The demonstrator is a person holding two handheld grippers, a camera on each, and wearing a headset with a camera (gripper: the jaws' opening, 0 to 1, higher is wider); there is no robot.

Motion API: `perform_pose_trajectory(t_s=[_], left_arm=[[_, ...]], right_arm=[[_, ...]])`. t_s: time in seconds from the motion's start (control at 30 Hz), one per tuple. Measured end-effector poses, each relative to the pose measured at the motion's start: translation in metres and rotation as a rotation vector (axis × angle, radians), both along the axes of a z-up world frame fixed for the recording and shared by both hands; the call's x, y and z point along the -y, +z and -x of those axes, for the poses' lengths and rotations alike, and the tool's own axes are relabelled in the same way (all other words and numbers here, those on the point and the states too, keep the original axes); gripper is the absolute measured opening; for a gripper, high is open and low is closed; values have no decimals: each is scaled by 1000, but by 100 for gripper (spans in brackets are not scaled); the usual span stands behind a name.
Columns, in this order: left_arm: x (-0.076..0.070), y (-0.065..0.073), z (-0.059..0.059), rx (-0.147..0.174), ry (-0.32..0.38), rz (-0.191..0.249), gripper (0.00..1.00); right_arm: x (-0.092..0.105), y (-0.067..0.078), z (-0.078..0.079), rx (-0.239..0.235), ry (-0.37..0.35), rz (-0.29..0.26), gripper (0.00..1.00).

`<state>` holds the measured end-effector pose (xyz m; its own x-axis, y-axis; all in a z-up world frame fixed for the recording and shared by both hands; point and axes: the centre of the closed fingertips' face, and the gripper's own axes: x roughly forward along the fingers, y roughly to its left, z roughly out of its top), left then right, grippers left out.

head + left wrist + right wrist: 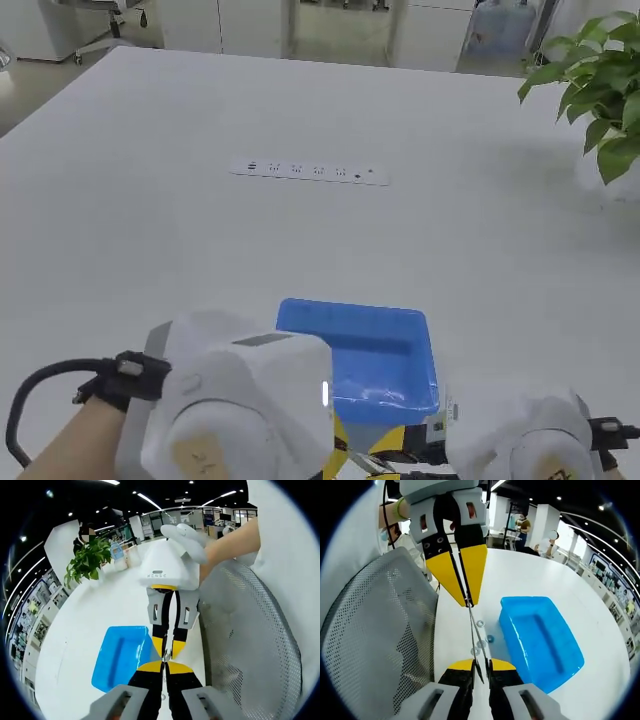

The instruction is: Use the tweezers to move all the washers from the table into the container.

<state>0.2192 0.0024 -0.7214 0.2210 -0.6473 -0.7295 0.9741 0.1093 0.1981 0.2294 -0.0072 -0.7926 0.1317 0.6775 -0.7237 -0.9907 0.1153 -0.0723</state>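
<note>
Risk: thin metal tweezers (472, 630), clenched in left tool (469, 603), right tool (481, 666) grip unclear, could twist loose & scatter metal washers (480, 624) beside blue plastic container (540, 640).

Rig appearance: two hand-held grippers, white housings.
Left gripper (165, 666) and right gripper (482, 666): black jaws with yellow triangular tips, grey blocks at the base. Head view: rounded white shells; black wrist strap (125, 380); black cable (22, 392) looping from it.

A blue container (372, 352) sits near the front of the white table (150, 240). A power strip (308, 171) lies well beyond it, and a plant (597, 85) stands at far right.
</note>
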Motion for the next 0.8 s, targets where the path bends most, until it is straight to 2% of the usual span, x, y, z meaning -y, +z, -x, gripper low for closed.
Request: perform_pose_trajectory(t_s=[0.3, 0.5, 0.77, 0.8], left_arm=[[10, 6, -6, -2, -29, -2, 0], [16, 4, -5, -25, -48, -8, 0], [22, -1, -8, -45, -78, -41, 0], [24, 0, -8, -52, -82, -33, 0]], right_arm=[[-6, 0, -6, -14, -20, -36, 7], [-7, -4, -6, -47, -37, -64, 7], [-4, -9, -7, -74, -59, -79, 8], [-5, -9, -7, -85, -61, -93, 8]])
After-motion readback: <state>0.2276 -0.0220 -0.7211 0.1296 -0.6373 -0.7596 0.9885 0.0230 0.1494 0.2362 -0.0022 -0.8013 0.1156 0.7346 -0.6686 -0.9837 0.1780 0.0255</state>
